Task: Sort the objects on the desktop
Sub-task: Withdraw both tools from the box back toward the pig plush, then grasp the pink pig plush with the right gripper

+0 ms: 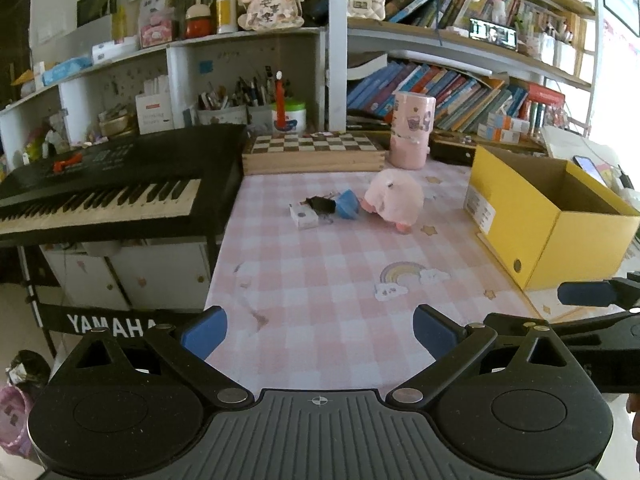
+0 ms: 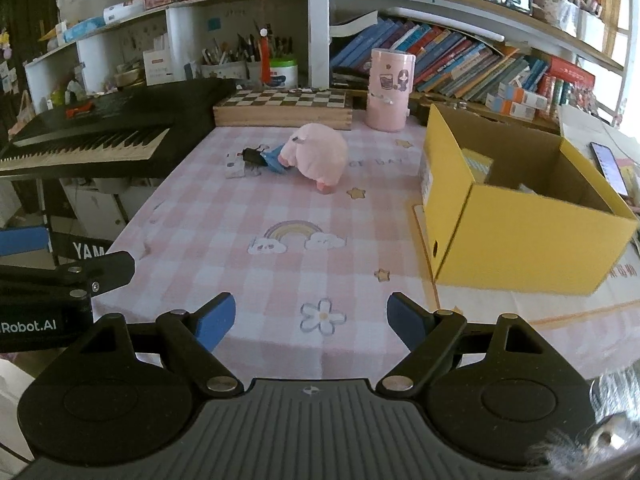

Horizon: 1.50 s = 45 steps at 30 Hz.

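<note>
Hard to read first: the small pile mid-table is a muddle. A white card/box lies flat w/ a black object on top of it, can't tell what that one is; touching it, a blue item tipped on its side, half tucked under the pink plush. Plush faces away from me, its face is hidden. Inside of the yellow box is mostly blocked by its near wall in the left wrist view; the right wrist view shows some contents low at the back, too dim to name. A phone beyond the box is cut by the frame edge.

My left gripper: jaws spread wide, nothing between the blue pads, hovering over the near table edge, touching nothing. My right gripper: same, wide apart, empty, above the pink checked tablecloth near its flower print. Each gripper's side shows at the edge of the other's cam.

Around: Yamaha keyboard to the left, overhanging the table side. Chessboard box at the back, pink cylinder just beside it on the right. Shelves w/ books and pen pots behind. Pile sits well apart from both grippers, open cloth between; yellow box stands right of it.
</note>
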{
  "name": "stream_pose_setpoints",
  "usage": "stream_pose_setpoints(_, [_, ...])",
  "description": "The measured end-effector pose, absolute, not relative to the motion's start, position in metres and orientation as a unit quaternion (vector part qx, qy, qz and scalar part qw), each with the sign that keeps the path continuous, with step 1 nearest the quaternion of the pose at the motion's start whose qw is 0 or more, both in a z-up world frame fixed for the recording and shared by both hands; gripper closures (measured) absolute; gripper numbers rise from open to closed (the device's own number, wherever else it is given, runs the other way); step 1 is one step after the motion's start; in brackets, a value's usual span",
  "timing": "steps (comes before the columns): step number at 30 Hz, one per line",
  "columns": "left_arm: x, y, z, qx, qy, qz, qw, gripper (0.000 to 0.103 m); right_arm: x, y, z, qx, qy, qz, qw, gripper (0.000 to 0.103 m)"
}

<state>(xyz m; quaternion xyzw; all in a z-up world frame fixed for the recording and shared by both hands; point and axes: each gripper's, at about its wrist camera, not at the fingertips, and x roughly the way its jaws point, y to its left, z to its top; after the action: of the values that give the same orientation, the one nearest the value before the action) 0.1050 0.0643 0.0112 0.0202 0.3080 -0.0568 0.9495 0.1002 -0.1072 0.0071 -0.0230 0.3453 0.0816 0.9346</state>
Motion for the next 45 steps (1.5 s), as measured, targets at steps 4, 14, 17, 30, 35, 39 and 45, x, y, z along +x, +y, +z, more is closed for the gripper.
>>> stream_pose_setpoints(4, [0.125,0.061,0.009,0.014,0.313,-0.046,0.949,0.002,0.126,-0.112,0.010,-0.025,0.339,0.092,0.936,0.020])
stream_pose_setpoints(14, [0.176,0.049,0.003,-0.003,0.332,-0.003,0.943,0.002,0.197,-0.124,0.011,-0.024,0.337,0.125,0.933,0.019])
stream_pose_setpoints(17, [0.185,0.044,0.001,-0.005,0.339,0.011,0.941,0.002,0.215,-0.129,0.009,-0.021,0.344,0.133,0.929,0.019])
stream_pose_setpoints(30, [0.215,0.030,-0.002,0.001,0.357,0.057,0.932,0.002,0.290,-0.126,-0.003,0.003,0.361,0.156,0.919,0.002])
stream_pose_setpoints(35, [0.226,0.027,-0.002,0.008,0.355,0.069,0.932,0.002,0.320,-0.118,-0.007,-0.007,0.362,0.165,0.918,0.000])
stream_pose_setpoints(39, [0.236,0.028,-0.004,0.006,0.357,0.083,0.931,0.002,0.346,-0.113,-0.017,-0.004,0.375,0.168,0.911,0.000])
stream_pose_setpoints(45, [0.255,0.029,-0.013,0.000,0.358,0.091,0.929,0.002,0.378,-0.117,-0.026,0.034,0.396,0.164,0.903,0.000])
